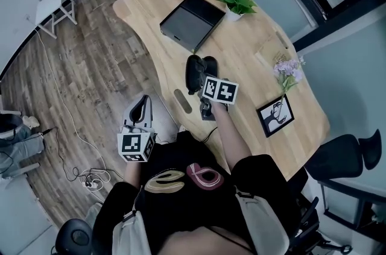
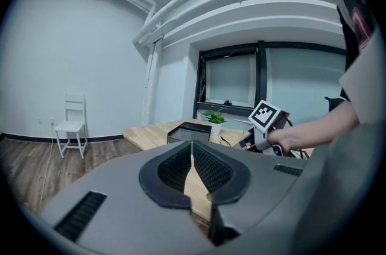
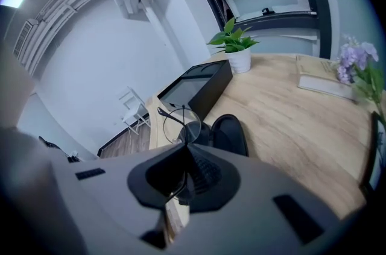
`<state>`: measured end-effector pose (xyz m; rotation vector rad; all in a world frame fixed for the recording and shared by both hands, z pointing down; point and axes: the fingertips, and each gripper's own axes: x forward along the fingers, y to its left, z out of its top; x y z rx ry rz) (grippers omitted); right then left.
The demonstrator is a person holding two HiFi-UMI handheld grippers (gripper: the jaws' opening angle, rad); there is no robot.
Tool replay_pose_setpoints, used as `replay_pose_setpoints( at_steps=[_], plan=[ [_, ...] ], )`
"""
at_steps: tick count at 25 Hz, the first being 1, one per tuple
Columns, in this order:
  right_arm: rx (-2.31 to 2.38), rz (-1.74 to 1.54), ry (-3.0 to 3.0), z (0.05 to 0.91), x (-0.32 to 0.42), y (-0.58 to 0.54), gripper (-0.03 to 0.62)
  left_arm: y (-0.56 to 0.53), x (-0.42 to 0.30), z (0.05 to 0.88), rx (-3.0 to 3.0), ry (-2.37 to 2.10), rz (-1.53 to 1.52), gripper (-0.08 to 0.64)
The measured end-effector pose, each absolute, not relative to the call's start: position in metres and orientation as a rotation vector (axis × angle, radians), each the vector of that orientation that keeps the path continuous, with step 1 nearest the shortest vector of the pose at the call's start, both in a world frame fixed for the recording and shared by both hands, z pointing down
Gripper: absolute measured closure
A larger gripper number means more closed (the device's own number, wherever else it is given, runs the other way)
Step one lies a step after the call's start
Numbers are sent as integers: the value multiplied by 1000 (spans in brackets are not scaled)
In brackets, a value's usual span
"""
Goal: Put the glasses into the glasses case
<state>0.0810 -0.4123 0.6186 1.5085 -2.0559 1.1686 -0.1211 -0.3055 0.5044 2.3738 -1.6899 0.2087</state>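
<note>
The right gripper [image 3: 184, 144] has its fingers shut tight on the glasses [image 3: 180, 121]. One round lens sticks out just past the fingertips, and a thin arm of the glasses pokes off to the left. The glasses are up in the air, not on the surface [image 3: 289, 115].

Just past them and a bit lower lies the glasses case [image 3: 232, 134]. It is open and dark, and its two halves lie side by side. Its long way runs away from the person, much like the way the fingers point. So the case is right in front of the glasses and under them, very near. I think the next move is a short drop, forward and down, into the open half. The lens may need a little turn so the glasses lie along the case.

The left gripper [image 2: 192, 145] is off the edge of the surface, well apart from the case. Its fingers are together and hold nothing. The right one is much nearer.

Farther back sit a black box [image 3: 196, 88] and a potted plant [image 3: 234, 46].
</note>
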Motion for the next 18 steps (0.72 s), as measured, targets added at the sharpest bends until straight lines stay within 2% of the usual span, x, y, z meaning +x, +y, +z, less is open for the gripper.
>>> replay_pose_setpoints(
  at_steps=[18],
  plan=[
    [1448,1269,-1932,661,72,-434,574,-303,-134,518,2278,-1741,255,534]
  ],
)
